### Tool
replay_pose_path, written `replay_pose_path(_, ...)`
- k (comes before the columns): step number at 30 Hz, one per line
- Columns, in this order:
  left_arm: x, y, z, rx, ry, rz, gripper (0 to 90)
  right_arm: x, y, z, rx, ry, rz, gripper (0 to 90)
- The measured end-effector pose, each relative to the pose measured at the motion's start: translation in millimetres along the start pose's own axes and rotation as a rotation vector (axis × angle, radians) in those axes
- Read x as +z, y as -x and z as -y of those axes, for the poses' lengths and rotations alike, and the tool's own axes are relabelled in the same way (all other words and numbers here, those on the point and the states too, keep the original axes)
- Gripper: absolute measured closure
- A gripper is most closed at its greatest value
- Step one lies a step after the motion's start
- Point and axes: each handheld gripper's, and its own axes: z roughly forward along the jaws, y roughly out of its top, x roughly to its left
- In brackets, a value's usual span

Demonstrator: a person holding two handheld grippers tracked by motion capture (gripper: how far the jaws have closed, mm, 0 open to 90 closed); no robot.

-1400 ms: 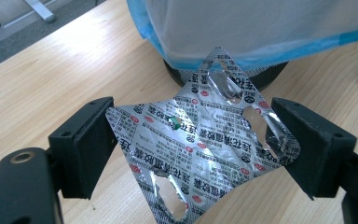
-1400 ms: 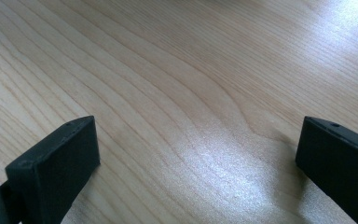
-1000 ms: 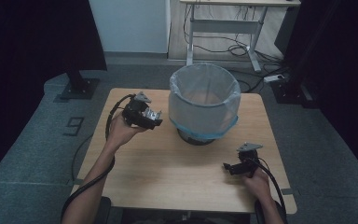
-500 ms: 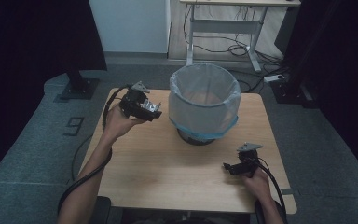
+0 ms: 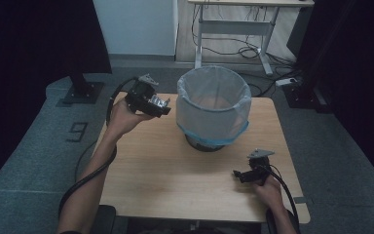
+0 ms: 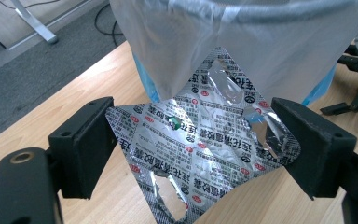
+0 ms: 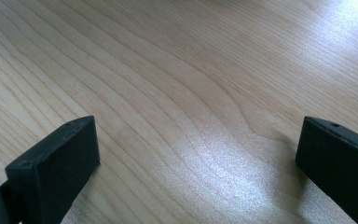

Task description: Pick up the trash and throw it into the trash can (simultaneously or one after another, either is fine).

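Left gripper point(image 5: 161, 105) clamps the foil blister pack point(image 6: 205, 140) just left of the lined bin point(image 5: 213, 105); clear that rim before releasing; right gripper point(image 7: 196, 154) gapes idle.

On the foil back of the blister pack point(image 6: 200, 144) you hold, you can read rows of black Chinese print, which seems to say 连花清瘟胶囊 over and over, though the foil is crumpled and glary. Small round red marks sit between the rows. On the grey floor mat point(image 5: 39, 146) left of the table you can read a dark "9" point(image 5: 78, 131).
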Motion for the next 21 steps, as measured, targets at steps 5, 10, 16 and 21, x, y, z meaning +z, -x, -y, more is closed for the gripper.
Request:
replay_pose_path(5,-5.3,0.4,-10.5,0.002,0.009,0.003,16.9,0.1,0.0,0.0,0.000,0.002,0.000,0.0)
replay_pose_path(10,-7.7,1.2,-21.7,0.006,0.015,0.006,16.8,0.2,0.0,0.0,0.000,0.002,0.000,0.0)
replay_pose_path(16,-10.4,4.0,-35.2,0.017,0.019,0.005,16.7,0.1,0.1,0.0,-0.001,0.002,0.001,0.0)
replay_pose_path(21,-11.2,7.7,-47.1,0.030,0.024,0.003,16.8,0.1,0.1,0.0,-0.001,0.002,0.001,0.0)
